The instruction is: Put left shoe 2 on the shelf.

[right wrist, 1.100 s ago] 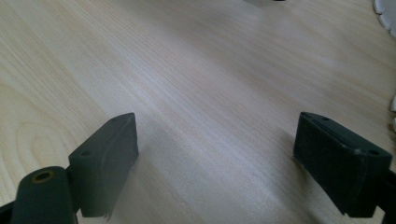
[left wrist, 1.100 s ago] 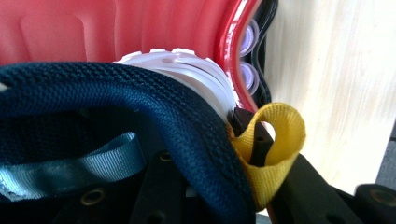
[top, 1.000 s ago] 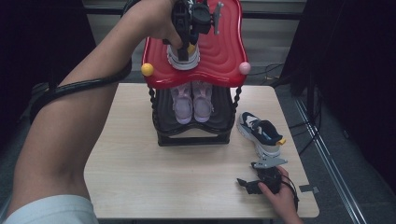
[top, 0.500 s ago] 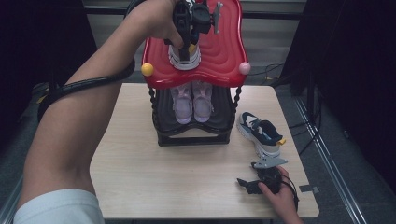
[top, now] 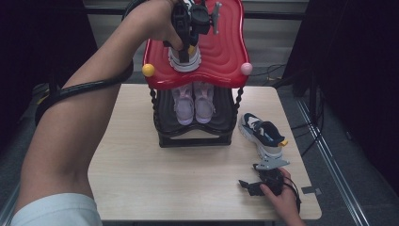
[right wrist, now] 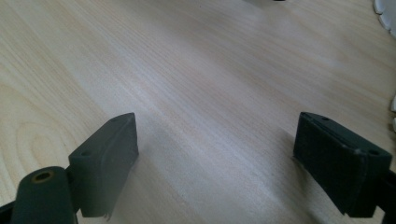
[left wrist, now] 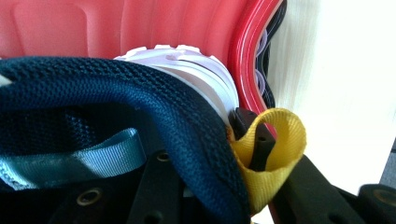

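Setting navy mesh sneaker (left wrist: 140,107) on glossy red wavy top shelf (top: 221,52), left gripper (top: 186,44) clamped on its heel collar (yellow pull loop (left wrist: 273,154) alongside). Letting go near the rim could tip it off; right gripper (right wrist: 224,163) rests wide open on pale wooden table (right wrist: 210,74)

Left forearm (top: 80,127) stretched far across, hand raised at the far side, left gripper (top: 186,44) pointing down with jaws clamped tight. Right hand (top: 282,200) low at the near right edge, right gripper (top: 254,186) lying flat, aimed left, jaws spread wide apart (right wrist: 219,168).
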Available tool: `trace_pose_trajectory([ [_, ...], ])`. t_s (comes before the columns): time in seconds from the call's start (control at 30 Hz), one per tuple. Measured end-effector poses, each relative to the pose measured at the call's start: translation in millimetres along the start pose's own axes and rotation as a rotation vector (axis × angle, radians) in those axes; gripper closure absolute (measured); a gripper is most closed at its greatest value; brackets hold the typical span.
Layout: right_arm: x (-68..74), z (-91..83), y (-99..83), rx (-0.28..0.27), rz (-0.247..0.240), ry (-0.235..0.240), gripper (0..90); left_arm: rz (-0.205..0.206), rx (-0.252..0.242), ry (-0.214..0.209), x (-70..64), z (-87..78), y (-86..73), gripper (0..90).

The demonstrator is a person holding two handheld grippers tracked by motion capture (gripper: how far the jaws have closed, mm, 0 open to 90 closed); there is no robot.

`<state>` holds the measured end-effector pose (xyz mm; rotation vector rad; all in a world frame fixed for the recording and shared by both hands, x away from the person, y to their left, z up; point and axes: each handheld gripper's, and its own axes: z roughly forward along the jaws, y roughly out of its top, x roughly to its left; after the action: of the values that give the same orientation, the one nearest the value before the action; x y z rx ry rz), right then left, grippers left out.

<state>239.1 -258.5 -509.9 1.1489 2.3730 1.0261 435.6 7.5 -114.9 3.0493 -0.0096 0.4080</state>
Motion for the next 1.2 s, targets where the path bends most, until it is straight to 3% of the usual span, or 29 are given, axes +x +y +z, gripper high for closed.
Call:
trace_pose_trajectory([
  [0.13,0.0,0.0,0.0,0.0,-0.001,0.0,13.4,-0.006,-0.006,0.002,-0.8,0.4,-0.8,72.1],
  [0.3,0.0,0.0,0.0,0.0,0.0,0.0,13.4,-0.045,-0.023,-0.001,-0.5,-0.3,-2.0,71.2],
  [0.7,0.0,0.0,0.0,0.0,-0.001,0.0,13.5,-0.054,-0.025,0.008,0.7,-2.7,-2.7,68.0],
  [0.77,-0.1,0.0,0.0,0.0,-0.001,0.0,13.4,-0.04,-0.021,0.013,1.4,-3.3,-2.3,67.4],
  [0.87,0.0,0.0,0.0,0.0,0.0,0.0,13.4,-0.067,-0.023,0.012,1.5,-3.7,-3.1,66.0],
  [1.07,-0.1,0.0,0.0,0.0,0.0,0.0,13.4,-0.065,-0.016,0.016,1.9,-4.8,-3.8,64.1],
  [1.2,0.0,0.0,0.0,0.0,0.0,0.0,13.5,-0.035,-0.013,0.018,2.0,-5.9,-3.9,65.8],
])
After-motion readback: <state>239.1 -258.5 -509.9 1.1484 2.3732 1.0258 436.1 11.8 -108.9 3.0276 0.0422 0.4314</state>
